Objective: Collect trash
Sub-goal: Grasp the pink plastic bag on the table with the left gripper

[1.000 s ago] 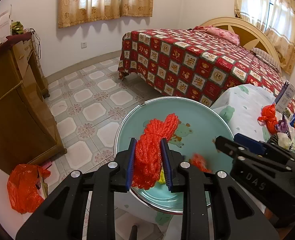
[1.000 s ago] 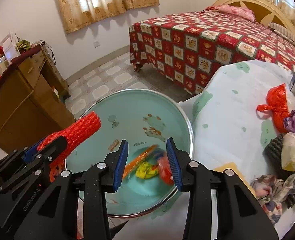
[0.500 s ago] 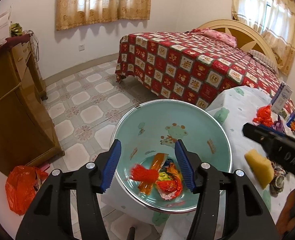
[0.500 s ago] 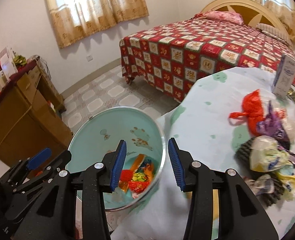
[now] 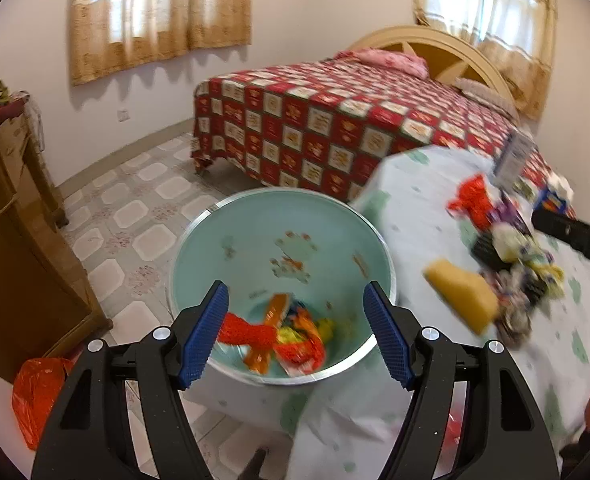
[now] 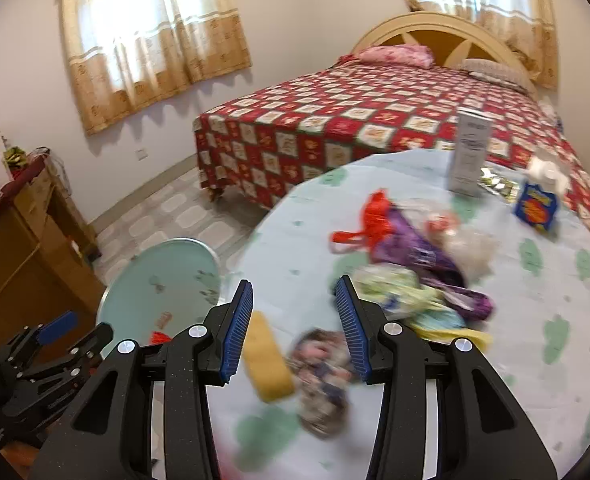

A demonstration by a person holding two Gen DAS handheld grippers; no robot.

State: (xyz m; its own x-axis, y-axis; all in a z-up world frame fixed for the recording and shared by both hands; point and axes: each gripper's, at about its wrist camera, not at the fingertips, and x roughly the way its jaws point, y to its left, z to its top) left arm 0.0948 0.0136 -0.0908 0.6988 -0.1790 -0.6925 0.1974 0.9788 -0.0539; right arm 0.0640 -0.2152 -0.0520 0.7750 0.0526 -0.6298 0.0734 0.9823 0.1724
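Left tongs (image 5: 295, 332) had just been opening, stood spread and empty above the bin (image 5: 279, 220); right tongs (image 6: 293, 328) stood spread, empty, over bench (image 6: 535, 380) litter (image 6: 407, 264).

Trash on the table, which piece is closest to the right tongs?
The yellow sponge, lying just ahead of the right tongs beside their left finger. The crumpled patterned wrapper sits next to it; the purple and red bags lie farther back.

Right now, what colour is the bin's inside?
Pale teal with cartoon animal prints, on the bin; clearest in the left wrist view.
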